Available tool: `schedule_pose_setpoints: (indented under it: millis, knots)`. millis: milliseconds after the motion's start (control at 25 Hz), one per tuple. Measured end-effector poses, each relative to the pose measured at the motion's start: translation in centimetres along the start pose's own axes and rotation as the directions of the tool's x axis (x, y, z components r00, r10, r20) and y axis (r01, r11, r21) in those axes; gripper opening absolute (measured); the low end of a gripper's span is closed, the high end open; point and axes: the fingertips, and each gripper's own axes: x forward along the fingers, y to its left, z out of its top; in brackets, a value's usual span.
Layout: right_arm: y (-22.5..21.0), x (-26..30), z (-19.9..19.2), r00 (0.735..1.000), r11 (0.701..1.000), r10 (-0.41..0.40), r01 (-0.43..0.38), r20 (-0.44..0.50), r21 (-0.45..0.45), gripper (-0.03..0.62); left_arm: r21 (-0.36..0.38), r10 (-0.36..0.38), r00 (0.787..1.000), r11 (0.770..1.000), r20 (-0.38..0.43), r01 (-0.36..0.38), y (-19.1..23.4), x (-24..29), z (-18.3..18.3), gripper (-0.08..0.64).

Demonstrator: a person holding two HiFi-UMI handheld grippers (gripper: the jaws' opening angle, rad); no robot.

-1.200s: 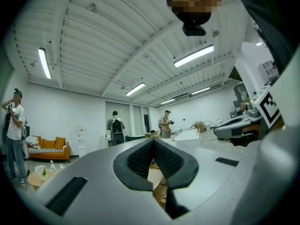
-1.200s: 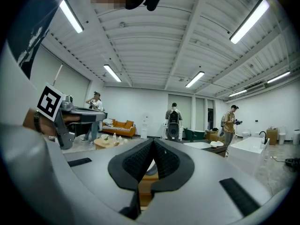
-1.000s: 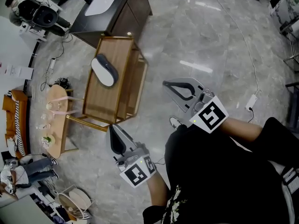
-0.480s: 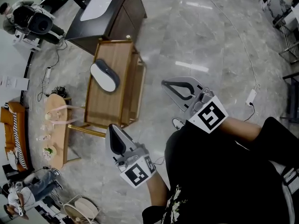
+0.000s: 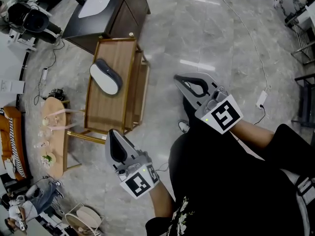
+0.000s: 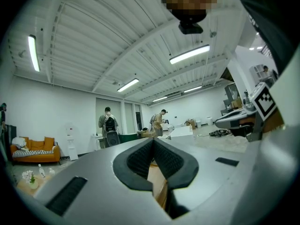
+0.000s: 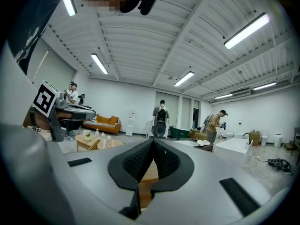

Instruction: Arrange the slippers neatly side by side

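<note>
One grey and white slipper lies on top of a low wooden table at the left of the head view. No second slipper shows in any view. My left gripper hangs in the air just off the table's near end, shut and empty. My right gripper is held over the floor to the right of the table, also shut with nothing in it. In the left gripper view the jaws meet with wood behind them. In the right gripper view they are likewise pressed together.
A dark cabinet stands beyond the table. A small oval side table with bottles and an orange sofa lie to the left. A power strip and cable cross the marble floor at right. People stand far off.
The head view has drifted, so the table and slipper sit slightly further left. My left gripper has shifted a little down and left. Both grippers stay shut and empty.
</note>
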Motion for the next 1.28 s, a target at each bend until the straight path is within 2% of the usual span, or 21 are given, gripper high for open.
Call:
schedule_pose_setpoints:
  millis: [240, 320, 480, 760, 920, 1280]
  knots:
    - [-0.7, 3.4, -1.2, 0.999, 0.999, 0.041, -0.041, -0.002, 0.011, -0.009, 0.051, 0.011, 0.999, 0.999, -0.043, -0.009, 0.2, 1.2, -0.8, 0.002]
    - [-0.8, 4.7, -1.1, 0.998, 0.998, 0.058, -0.057, 0.01, -0.02, -0.009, 0.05, 0.022, 0.998, 0.999, -0.057, -0.019, 0.7, 2.0, -1.2, 0.002]
    - [-0.5, 6.6, -1.2, 0.995, 0.986, 0.096, -0.095, 0.003, -0.135, -0.009, 0.044, 0.056, 0.996, 0.998, -0.074, -0.053, 1.7, 3.5, -1.6, 0.002]
    - [-1.7, 11.5, -1.0, 0.986, 0.972, 0.167, -0.164, 0.004, -0.167, -0.009, 0.054, 0.098, 0.989, 0.994, -0.109, -0.092, 2.7, 7.0, -2.1, 0.002]
    - [-2.0, 14.8, -0.4, 0.971, 0.955, 0.237, -0.229, 0.017, -0.188, -0.009, 0.043, 0.168, 0.98, 0.986, -0.102, -0.164, 3.9, 8.8, -1.7, 0.002]
    - [-2.8, 22.2, 2.3, 0.918, 0.898, 0.391, -0.363, 0.069, -0.249, -0.009, 0.058, 0.311, 0.946, 0.95, -0.088, -0.307, 6.3, 12.7, -0.1, 0.002]
